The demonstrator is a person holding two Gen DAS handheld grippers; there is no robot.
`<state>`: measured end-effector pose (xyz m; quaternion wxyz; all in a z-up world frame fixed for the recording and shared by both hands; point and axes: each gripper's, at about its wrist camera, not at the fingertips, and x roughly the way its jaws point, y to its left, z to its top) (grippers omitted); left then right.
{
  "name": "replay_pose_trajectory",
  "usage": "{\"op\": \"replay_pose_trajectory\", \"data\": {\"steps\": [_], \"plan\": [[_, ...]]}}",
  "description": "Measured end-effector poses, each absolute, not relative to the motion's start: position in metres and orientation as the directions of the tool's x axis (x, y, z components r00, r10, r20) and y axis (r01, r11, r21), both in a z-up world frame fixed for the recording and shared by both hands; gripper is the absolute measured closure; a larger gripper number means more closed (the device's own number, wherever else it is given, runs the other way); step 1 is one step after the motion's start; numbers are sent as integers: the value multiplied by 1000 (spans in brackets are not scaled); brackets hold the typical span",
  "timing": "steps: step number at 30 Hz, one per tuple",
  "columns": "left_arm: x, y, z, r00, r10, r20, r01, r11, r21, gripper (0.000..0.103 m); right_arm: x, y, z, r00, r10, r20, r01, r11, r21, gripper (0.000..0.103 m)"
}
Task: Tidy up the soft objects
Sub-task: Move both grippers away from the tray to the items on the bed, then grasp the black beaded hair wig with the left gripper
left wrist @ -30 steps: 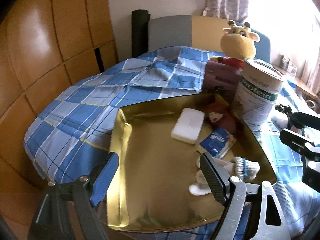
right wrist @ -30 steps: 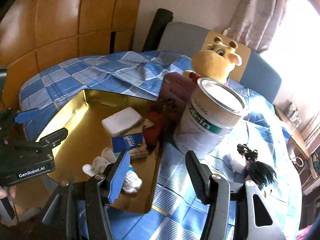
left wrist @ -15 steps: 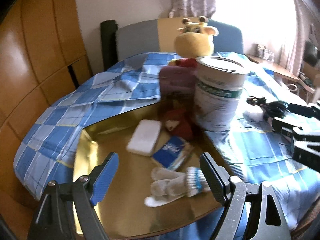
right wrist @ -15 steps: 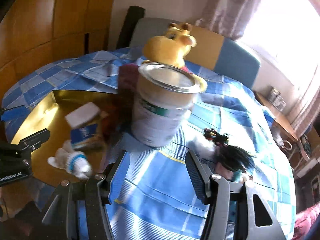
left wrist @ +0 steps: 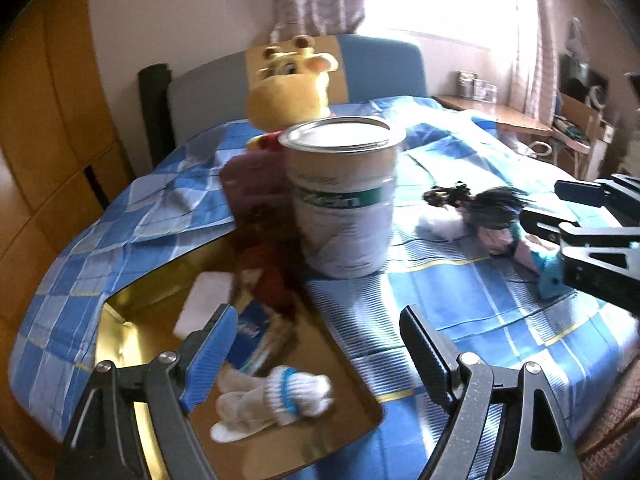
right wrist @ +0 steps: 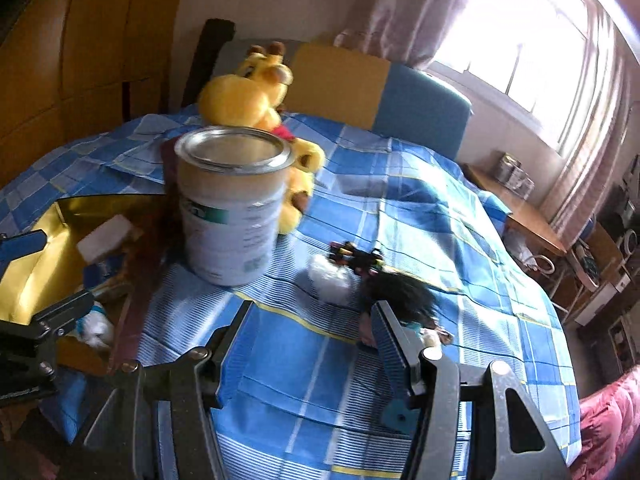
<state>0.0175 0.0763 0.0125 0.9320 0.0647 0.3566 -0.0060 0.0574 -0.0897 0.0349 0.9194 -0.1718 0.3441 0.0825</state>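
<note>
The left hand-held gripper [left wrist: 316, 344] hangs with its jaws spread apart and nothing between them, over the near right corner of a gold tray [left wrist: 132, 332] on the tabletop [left wrist: 460, 304], which wears a blue checked cloth. In the left wrist view a white knitted glove with a blue band [left wrist: 276, 400] lies in the tray at about 6 o'clock, just beyond the blue-padded finger. Further in, toward 9 o'clock, sit a blue tissue packet [left wrist: 256, 340], a white sponge block [left wrist: 204, 300] and a small red plush figure [left wrist: 268, 276] against the tray's far edge.

A tall white tin with a green band [left wrist: 344, 200] stands upright at the centre of the view, just outside the tray. A yellow plush giraffe [left wrist: 292, 84] sits behind it at 12 o'clock, with a purple box [left wrist: 256, 176] beside the tin at 10 o'clock.

The right hand-held gripper [right wrist: 312, 336] is also wide apart and holds nothing. In the right wrist view, a dark-haired doll [right wrist: 400, 292] lies on the cloth just beyond its right finger, at about 1 o'clock from the jaws, with a white fluffy ball [right wrist: 330, 280] touching or just beside it and a cluster of small dark hair clips [right wrist: 352, 254] beyond. The tin stands at 10 o'clock, well apart from the doll. Motion blur softens the finer details.
</note>
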Motion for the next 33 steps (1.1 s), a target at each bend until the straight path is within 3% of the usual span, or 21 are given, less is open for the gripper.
{"op": "replay_pose_trajectory", "data": {"steps": [9,12,19,22,25,28,33], "plan": [[50,22,10,734,-87,-673,199,976,92,19,113,-209,5,710,-136,-691,-3,981,-195,44],[65,6,6,716,-127,-686,240,968,71,20,117,-246,-8,671,-132,-730,103,991,-84,44],[114,-27,-14,631,-196,-751,291,957,-5,47,119,-271,-9,652,-99,-751,178,984,25,44],[131,-38,-20,596,-227,-770,293,954,-55,49,122,-276,-10,648,-86,-757,192,980,53,44],[145,-56,-19,582,-273,-766,317,943,-96,48,122,-283,-9,648,-89,-756,222,972,76,44],[154,-76,-17,600,-281,-749,350,934,-71,26,124,-296,-12,640,-55,-766,249,959,139,44],[190,-83,-11,572,-335,-749,302,935,-188,25,122,-307,-13,638,-38,-769,285,939,190,44]]}}
